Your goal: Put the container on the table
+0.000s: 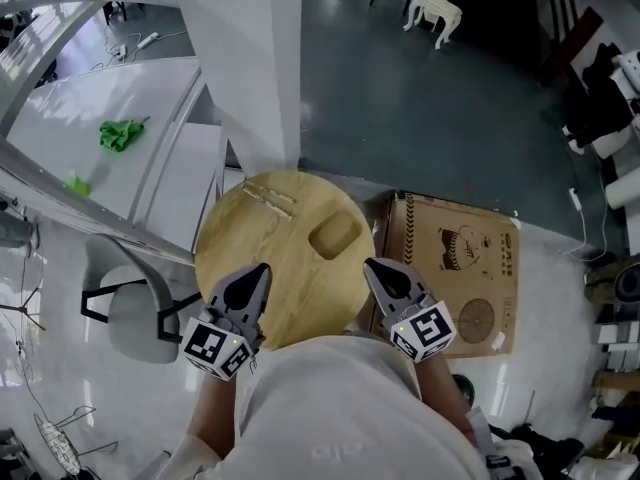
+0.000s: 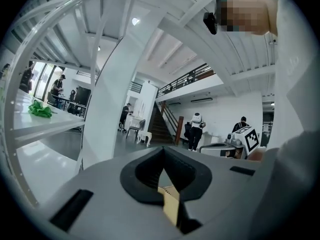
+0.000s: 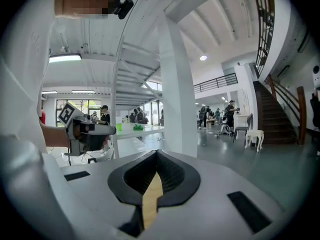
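Both pairs are pulled in close to my body with nothing in them. My left tongs (image 1: 263, 269) have their jaws together, and the left gripper view (image 2: 163, 154) shows only a sliver of wood through the slit. My right tongs (image 1: 370, 264) are closed the same way in their own view (image 3: 157, 156).

The only likely container I see is a small wooden dish (image 1: 335, 236). It already sits on the round table (image 1: 250, 258), just ahead of my tips and between them, nearer the right pair. Its long side runs roughly crosswise to my reach, tilted a little. I judge the right tongs would take it most easily, across the short side.

Two thin sticks (image 1: 268, 196) lie farther ahead of the left tips. A cardboard box (image 1: 450, 268) beyond the right pair carries a printed drawing and some lettering, too small for me to read.
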A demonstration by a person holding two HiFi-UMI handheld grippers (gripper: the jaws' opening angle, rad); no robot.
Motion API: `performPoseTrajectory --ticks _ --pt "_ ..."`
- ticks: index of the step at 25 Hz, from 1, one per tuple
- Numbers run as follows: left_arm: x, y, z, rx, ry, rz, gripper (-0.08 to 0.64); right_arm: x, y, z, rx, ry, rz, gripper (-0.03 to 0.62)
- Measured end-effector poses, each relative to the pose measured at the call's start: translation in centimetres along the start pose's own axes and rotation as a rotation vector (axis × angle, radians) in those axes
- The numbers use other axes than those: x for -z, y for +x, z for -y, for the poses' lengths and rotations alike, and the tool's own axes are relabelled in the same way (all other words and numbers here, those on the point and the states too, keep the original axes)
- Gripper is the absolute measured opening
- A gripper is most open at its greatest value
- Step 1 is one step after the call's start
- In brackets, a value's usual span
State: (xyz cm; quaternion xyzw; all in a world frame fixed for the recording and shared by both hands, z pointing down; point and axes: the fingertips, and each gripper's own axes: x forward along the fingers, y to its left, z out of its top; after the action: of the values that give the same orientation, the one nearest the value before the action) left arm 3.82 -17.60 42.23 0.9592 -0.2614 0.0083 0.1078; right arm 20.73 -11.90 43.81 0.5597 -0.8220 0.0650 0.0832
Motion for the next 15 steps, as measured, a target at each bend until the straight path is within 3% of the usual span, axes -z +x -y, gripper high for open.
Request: performPoseTrajectory --ticks 15 --pt "-0.19 1.07 1.1 0.04 -0.016 0.014 0.014 0.33 -0.66 -0.65 0.034 0.001 -0.008 0.026"
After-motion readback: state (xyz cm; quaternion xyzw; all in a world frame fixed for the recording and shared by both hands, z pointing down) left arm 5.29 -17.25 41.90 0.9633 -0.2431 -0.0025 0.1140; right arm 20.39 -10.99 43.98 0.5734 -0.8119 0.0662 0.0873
